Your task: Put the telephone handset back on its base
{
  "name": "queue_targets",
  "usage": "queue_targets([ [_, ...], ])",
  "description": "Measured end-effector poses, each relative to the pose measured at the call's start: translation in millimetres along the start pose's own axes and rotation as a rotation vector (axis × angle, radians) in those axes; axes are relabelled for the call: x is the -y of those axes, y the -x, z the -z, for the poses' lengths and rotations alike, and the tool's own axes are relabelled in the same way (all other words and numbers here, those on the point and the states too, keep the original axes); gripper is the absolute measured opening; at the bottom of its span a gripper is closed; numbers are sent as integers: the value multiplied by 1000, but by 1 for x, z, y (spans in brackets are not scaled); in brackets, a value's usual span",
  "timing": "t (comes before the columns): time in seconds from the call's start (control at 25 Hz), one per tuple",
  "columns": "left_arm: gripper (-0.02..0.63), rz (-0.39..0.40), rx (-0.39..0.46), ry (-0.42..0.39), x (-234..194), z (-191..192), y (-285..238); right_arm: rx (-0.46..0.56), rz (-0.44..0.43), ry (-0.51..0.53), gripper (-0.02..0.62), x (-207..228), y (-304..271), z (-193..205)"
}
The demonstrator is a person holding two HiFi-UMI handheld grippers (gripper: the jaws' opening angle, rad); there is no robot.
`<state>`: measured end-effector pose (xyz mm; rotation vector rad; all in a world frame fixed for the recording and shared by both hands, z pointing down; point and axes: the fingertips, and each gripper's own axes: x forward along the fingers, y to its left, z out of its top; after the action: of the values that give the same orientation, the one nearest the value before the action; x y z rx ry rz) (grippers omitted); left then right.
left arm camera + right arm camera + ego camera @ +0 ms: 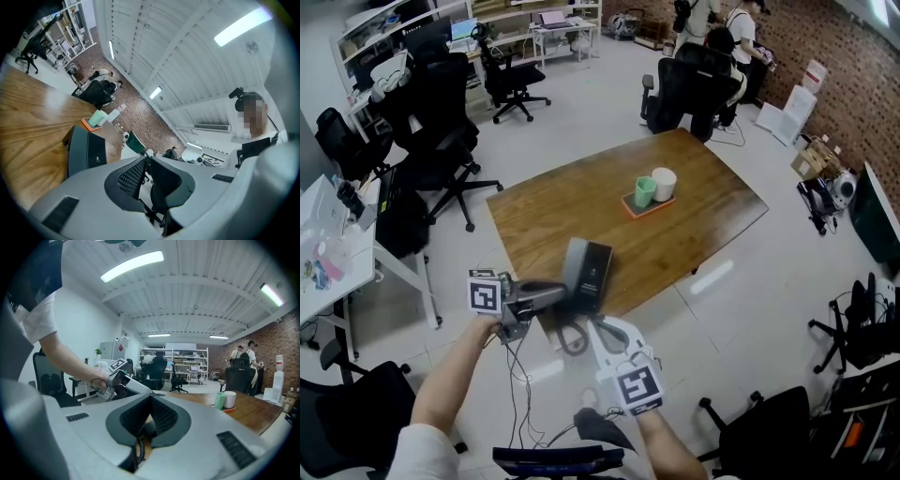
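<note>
The telephone (586,272) is a dark box near the front edge of the wooden table (694,216). Its grey handset (575,262) appears to lie along the base's left side. A coiled cord (572,337) loops off the table edge below it. My left gripper (558,295) points right at the phone's lower left. Its jaws stand almost together with nothing between them (146,161), and the phone (86,151) lies just beyond. My right gripper (598,326) sits below the phone with its jaws close together (151,401). The cord (138,451) shows under them.
An orange tray (635,209) with a green cup (645,191) and a white cup (664,184) stands mid-table. Black office chairs (441,141) ring the table. A white desk (328,253) is at left. People stand at the far back (722,28). Cables trail on the floor (520,394).
</note>
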<state>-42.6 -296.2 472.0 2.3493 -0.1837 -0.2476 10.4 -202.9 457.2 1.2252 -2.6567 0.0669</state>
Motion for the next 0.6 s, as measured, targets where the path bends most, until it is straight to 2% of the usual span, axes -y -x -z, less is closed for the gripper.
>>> queue_targets([
  [0.2, 23, 27, 90, -48, 46, 5, 10, 16, 8, 9, 4, -23, 14, -10],
  [0.36, 23, -39, 101, -192, 77, 15, 22, 29, 5, 25, 4, -43, 23, -14],
  [0.6, 3, -86, 113, -356, 139, 34, 37, 56, 23, 37, 4, -75, 46, -27],
])
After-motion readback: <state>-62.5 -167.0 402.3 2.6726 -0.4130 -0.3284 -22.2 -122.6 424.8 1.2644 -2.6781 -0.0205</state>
